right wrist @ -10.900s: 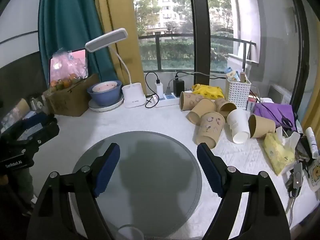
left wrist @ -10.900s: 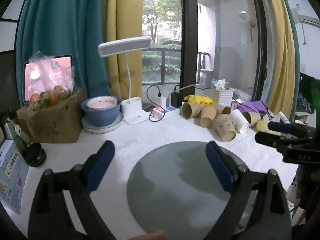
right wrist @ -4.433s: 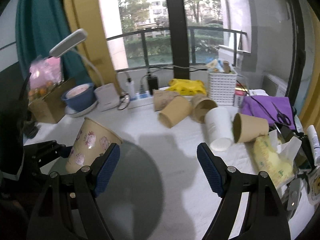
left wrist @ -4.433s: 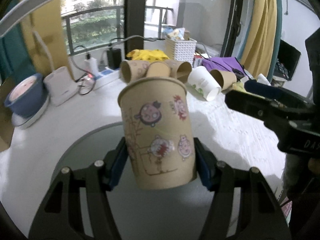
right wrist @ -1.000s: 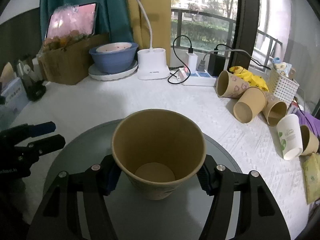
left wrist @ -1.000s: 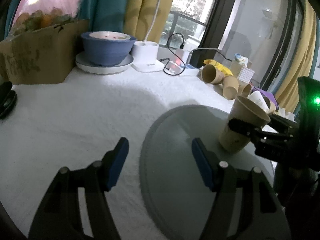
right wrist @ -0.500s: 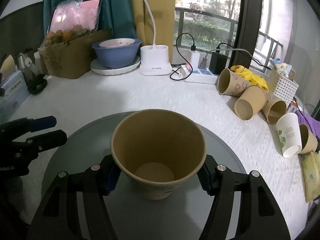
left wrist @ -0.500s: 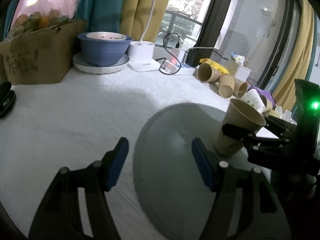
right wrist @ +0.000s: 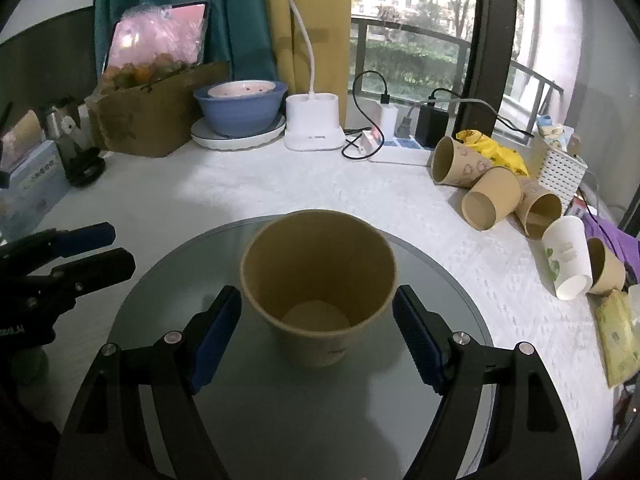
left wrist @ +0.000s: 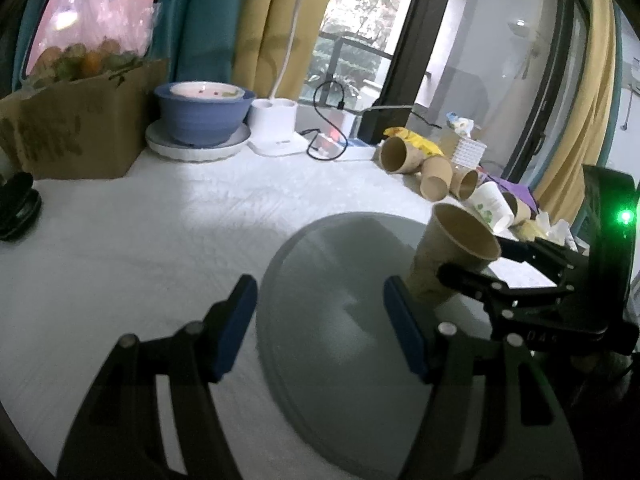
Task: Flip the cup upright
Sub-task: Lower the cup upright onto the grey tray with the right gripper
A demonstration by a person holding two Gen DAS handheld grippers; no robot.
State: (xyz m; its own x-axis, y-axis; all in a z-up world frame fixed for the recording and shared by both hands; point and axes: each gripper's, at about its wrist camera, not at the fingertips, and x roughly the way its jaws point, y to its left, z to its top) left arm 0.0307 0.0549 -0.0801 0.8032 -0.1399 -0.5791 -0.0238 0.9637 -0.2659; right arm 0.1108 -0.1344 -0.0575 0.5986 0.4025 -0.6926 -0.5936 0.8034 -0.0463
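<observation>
A brown paper cup [right wrist: 318, 280] stands upright, mouth up, on the grey round mat [right wrist: 280, 412]. My right gripper [right wrist: 318, 334] is open, its blue pads on either side of the cup with a small gap to each. In the left wrist view the cup [left wrist: 452, 256] stands on the mat [left wrist: 340, 340] between the right gripper's fingers. My left gripper [left wrist: 320, 328] is open and empty, low over the mat's left edge; it also shows at the left of the right wrist view [right wrist: 76, 248].
Several paper cups [right wrist: 492, 196] lie on their sides at the right, by a white basket [right wrist: 560, 172]. At the back stand a blue bowl [right wrist: 240, 106], a white lamp base [right wrist: 314, 128], a power strip [right wrist: 400, 142] and a cardboard box [right wrist: 152, 116].
My right gripper has opened and let go of the cup, which now stands on the mat. The left gripper has shifted slightly and stays open.
</observation>
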